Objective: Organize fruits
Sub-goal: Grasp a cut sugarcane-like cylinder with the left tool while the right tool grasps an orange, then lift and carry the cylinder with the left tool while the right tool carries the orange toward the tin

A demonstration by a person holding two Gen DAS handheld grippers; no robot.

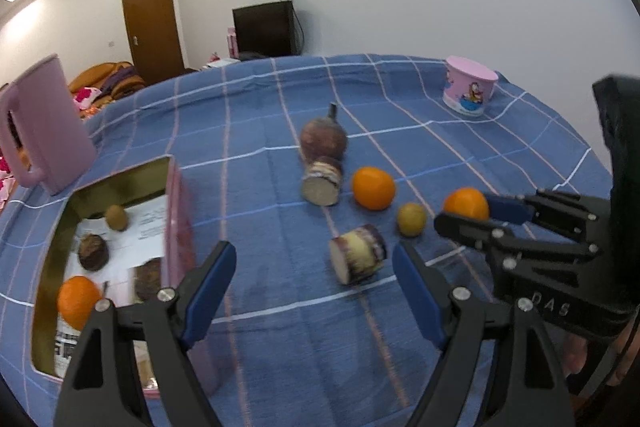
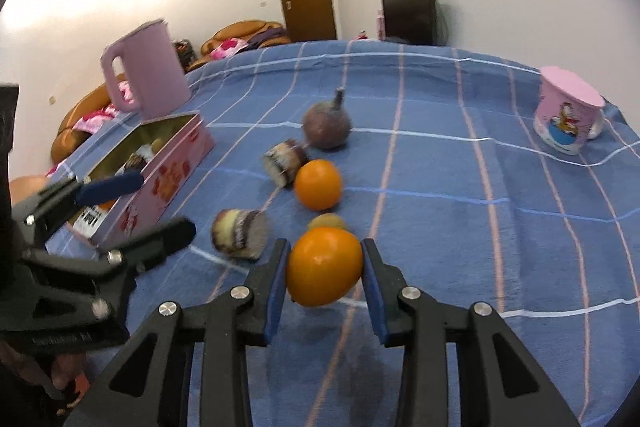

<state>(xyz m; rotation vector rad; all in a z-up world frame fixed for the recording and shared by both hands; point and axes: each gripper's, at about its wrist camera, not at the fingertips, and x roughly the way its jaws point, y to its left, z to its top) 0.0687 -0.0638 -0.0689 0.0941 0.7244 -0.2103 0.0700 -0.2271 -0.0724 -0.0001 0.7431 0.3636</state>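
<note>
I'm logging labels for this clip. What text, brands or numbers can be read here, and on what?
"DAS": embossed on the right gripper body.
Left gripper body: embossed line, too blurred.
Paper in the pink tin: print too small.
Pink cup: cartoon picture, no legible words.

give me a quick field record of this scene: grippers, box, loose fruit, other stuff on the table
right gripper: fingers closed on an orange
left gripper: open, holding nothing, beside the box
box: pink tin, open, holding an orange, a kiwi and dark fruit pieces
loose fruit on cloth: second orange, small yellow-green fruit, round purple fruit, two cut pieces
other: pink jug, pink cartoon cup
surface: blue checked tablecloth
</note>
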